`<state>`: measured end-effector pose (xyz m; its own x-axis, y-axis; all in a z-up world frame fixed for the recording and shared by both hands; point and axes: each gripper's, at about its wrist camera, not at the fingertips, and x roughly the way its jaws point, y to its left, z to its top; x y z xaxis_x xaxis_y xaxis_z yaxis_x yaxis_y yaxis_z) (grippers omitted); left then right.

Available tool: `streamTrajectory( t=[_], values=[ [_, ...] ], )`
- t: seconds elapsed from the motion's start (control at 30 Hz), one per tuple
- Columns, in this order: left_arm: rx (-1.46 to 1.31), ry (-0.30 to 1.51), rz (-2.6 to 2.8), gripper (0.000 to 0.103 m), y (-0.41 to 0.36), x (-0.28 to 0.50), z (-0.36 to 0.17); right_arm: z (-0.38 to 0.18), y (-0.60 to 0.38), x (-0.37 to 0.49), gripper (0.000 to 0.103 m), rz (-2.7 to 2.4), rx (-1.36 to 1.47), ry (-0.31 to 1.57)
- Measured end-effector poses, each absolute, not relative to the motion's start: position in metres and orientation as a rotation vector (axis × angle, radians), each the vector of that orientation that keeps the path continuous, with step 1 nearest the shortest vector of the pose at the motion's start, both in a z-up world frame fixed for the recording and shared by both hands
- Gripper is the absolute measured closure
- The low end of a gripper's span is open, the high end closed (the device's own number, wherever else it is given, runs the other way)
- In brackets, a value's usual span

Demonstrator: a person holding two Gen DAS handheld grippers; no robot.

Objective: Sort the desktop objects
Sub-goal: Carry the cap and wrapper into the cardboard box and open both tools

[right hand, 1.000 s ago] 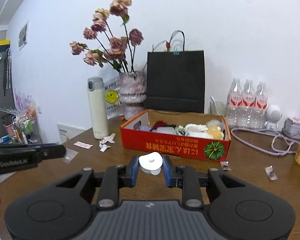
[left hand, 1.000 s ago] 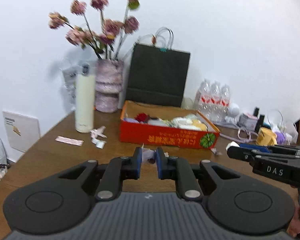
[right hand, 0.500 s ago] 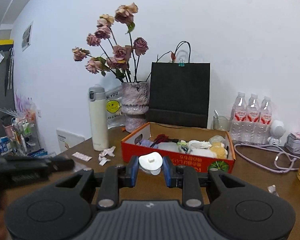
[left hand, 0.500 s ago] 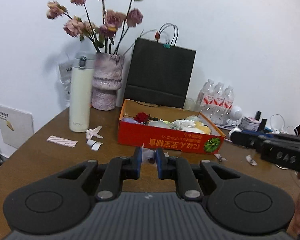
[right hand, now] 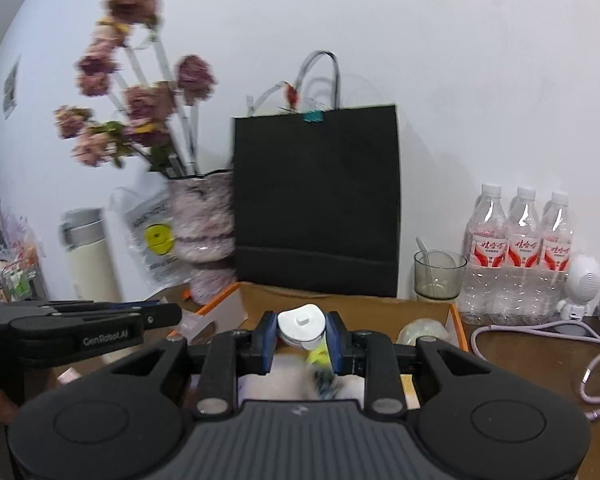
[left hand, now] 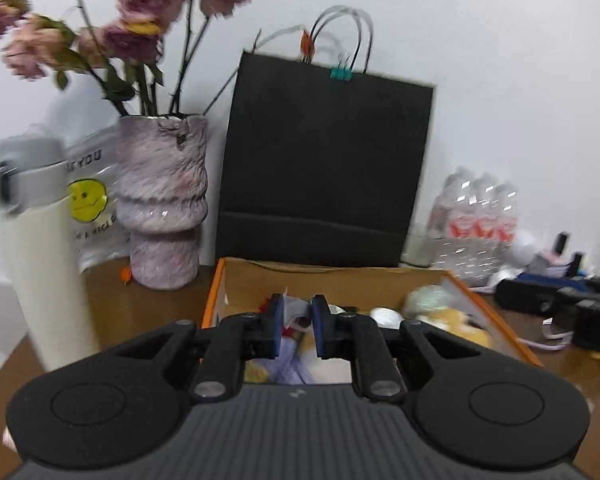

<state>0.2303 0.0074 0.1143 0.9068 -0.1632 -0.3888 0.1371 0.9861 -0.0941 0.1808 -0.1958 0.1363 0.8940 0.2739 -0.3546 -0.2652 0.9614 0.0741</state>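
My left gripper is clamped on a small crumpled scrap of pale wrapper, pinched between its blue pads. Directly under and ahead of those tips lies the open orange cardboard box, its long axis running across my view; the scrap already hangs over the box's left half, above the clutter inside. To my right, my right gripper is closed on a white plastic cap-shaped piece, also past the box's near wall and over its middle. Both loads sit above the box interior, so I judge the coming move is simply letting go downward; neither hand needs to reach farther. The tall cream flask stands just left of my left tool, outside the box.
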Motion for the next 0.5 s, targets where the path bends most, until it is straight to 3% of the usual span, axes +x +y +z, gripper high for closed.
streamTrajectory(
  t=[0.3,0.5],
  values=[
    [-0.022,0.597,-0.074,0.087,0.014,0.325,0.09,0.11,-0.238,0.325,0.078,0.195,0.136,0.643],
    [-0.09,0.629,-0.146,0.087,0.03,0.312,0.087,0.082,-0.246,0.333,0.078,0.243,0.208,0.758]
  ],
)
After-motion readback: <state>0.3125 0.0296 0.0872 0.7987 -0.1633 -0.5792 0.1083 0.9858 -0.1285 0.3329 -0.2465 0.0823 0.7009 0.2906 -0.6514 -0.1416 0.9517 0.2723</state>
